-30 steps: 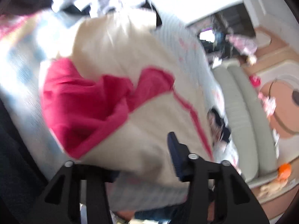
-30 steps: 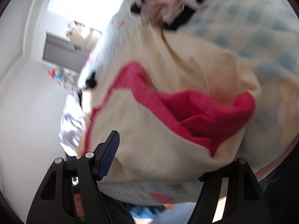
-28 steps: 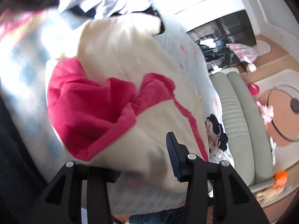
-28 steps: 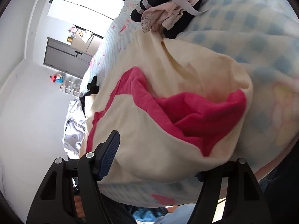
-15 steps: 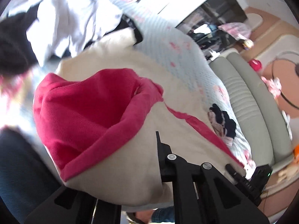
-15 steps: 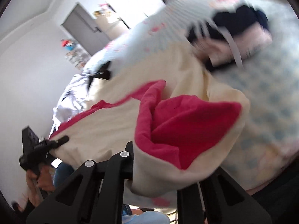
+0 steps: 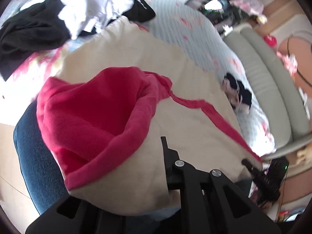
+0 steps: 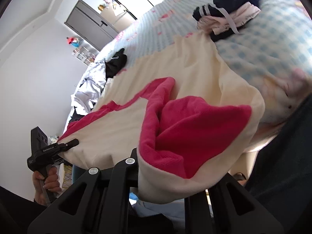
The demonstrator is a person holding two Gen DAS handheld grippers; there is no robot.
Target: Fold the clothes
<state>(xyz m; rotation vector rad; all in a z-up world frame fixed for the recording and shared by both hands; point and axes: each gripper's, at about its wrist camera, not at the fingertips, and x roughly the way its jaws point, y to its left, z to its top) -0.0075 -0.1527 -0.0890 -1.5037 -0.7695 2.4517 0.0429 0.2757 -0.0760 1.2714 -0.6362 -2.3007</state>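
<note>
Lower frame, grip: our left gripper [image 7: 165, 177] and right gripper [image 8: 136, 167] pinch the cream shirt [image 7: 187, 117].
Progress: we judge folding barely begun.

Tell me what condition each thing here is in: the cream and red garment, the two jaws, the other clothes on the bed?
Cream and red garment: spread over the bed, near edge lifted.
Left gripper: jaws shut on the garment's edge.
Right gripper: jaws shut on the garment's other corner.
Black and white clothes: crumpled, unfolded.
Navy and pink clothes: heaped, unfolded.
Bed cover: spread out.
</note>
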